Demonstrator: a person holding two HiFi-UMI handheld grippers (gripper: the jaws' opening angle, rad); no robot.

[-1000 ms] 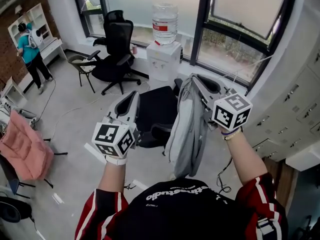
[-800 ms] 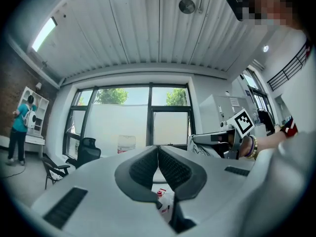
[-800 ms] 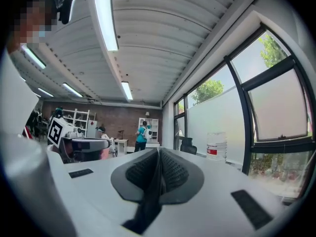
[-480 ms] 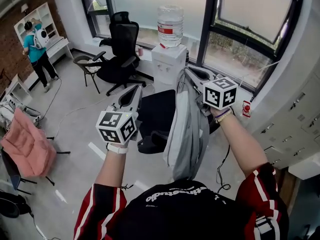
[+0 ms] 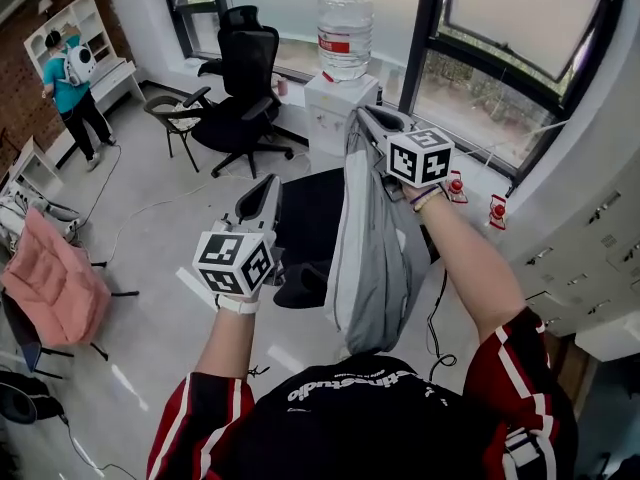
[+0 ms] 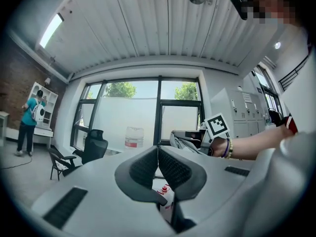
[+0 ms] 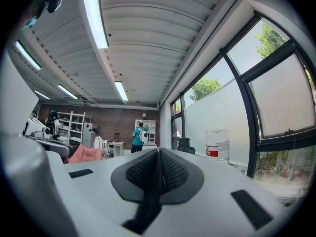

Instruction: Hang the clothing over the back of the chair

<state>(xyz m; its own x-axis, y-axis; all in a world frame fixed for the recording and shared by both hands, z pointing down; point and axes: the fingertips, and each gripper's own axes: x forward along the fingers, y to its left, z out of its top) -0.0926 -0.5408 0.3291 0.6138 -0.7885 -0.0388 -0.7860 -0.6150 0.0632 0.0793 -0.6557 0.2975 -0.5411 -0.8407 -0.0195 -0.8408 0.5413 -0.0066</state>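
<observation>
A grey garment (image 5: pixel 376 253) hangs long from my right gripper (image 5: pixel 362 120), which is shut on its top edge, raised above a black office chair (image 5: pixel 308 216). In the right gripper view a dark strip of cloth (image 7: pixel 148 206) is pinched between the closed pads of that gripper (image 7: pixel 158 154). My left gripper (image 5: pixel 268 186) is lower and to the left, over the chair's left side, shut with nothing in it (image 6: pixel 157 154). In the left gripper view the garment (image 6: pixel 183 143) shows beside the right hand. The cloth hides the chair's right part.
A water dispenser (image 5: pixel 338 113) with a bottle (image 5: pixel 345 36) stands by the window behind the chair. A second black office chair (image 5: pixel 240 83) and a small chair (image 5: pixel 172 126) are at the back left. A pink garment (image 5: pixel 50 293) lies left. A person (image 5: pixel 70 78) stands far left. Lockers (image 5: pixel 590 258) are on the right.
My right gripper has risen and gone forward and left with the grey garment, which now hangs higher over the chair. The left gripper has hardly moved.
</observation>
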